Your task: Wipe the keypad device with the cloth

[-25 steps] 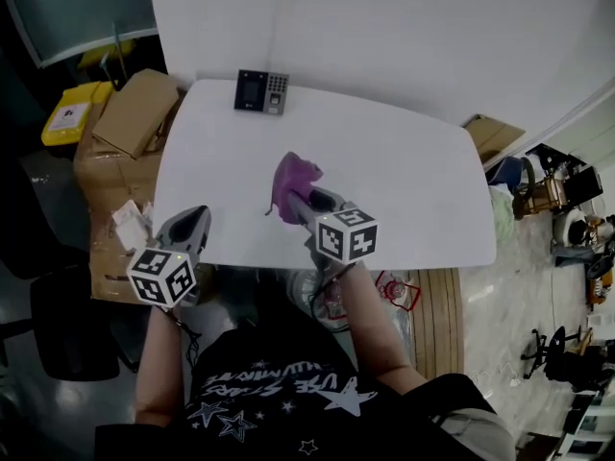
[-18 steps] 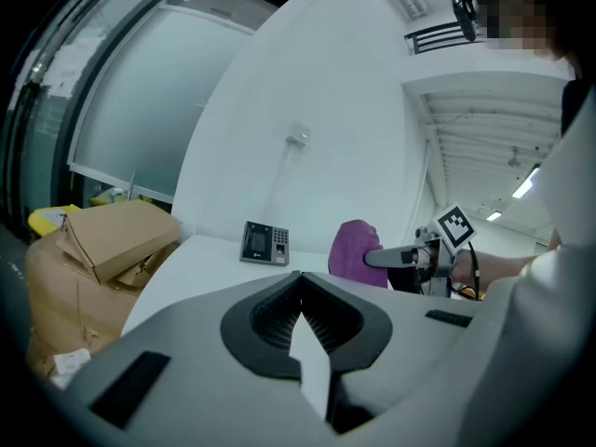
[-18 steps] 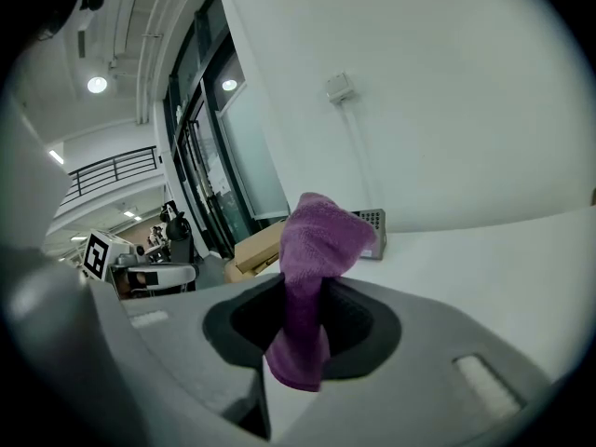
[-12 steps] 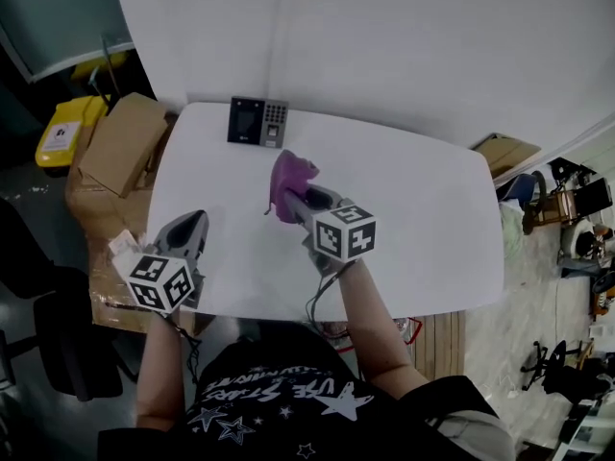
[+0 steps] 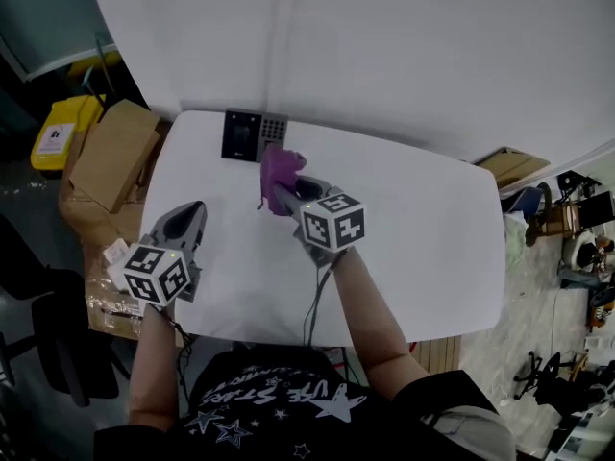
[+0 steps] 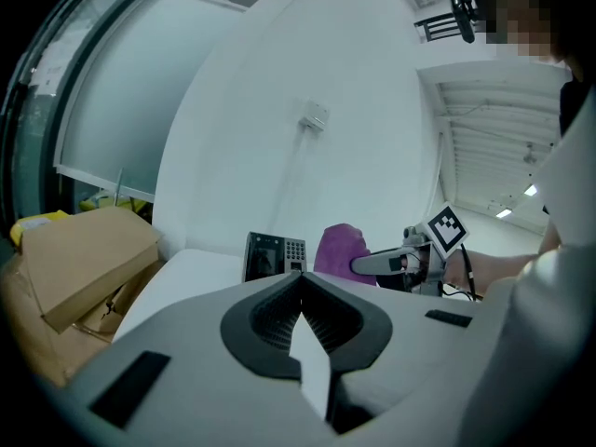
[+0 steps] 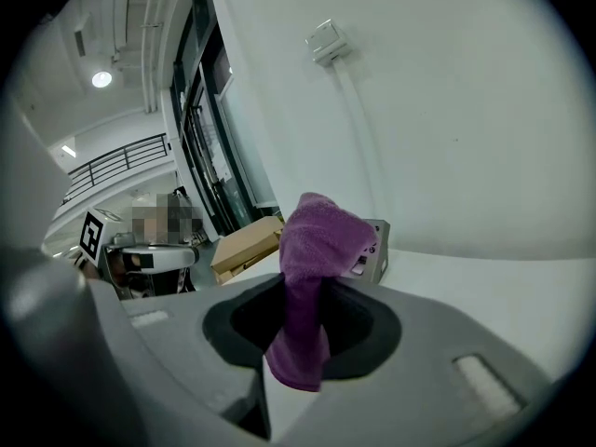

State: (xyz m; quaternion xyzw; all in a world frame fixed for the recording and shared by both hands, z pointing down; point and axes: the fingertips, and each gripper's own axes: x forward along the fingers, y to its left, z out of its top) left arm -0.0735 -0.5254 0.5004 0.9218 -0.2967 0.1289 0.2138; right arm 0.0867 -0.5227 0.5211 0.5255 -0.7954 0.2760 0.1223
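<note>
The keypad device [image 5: 252, 135], dark with a screen and a grey key block, stands at the far edge of the white table [image 5: 423, 238] against the wall. A purple cloth [image 5: 280, 172] is pinched in my right gripper [image 5: 277, 192], which is shut on it just in front of the device's right side. In the right gripper view the cloth [image 7: 312, 268] rises between the jaws and covers most of the device [image 7: 370, 250]. My left gripper [image 5: 188, 217] hovers over the table's left part, shut and empty. The left gripper view shows the device [image 6: 274, 256] and the cloth [image 6: 343, 250] ahead.
Cardboard boxes [image 5: 113, 152] and a yellow container [image 5: 58, 134] sit on the floor left of the table. A white wall [image 5: 384, 56] rises directly behind the device. More clutter lies on the floor at the far right [image 5: 577, 248].
My right gripper has carried the purple cloth forward to just in front of the keypad device. The left gripper has shifted only slightly.
</note>
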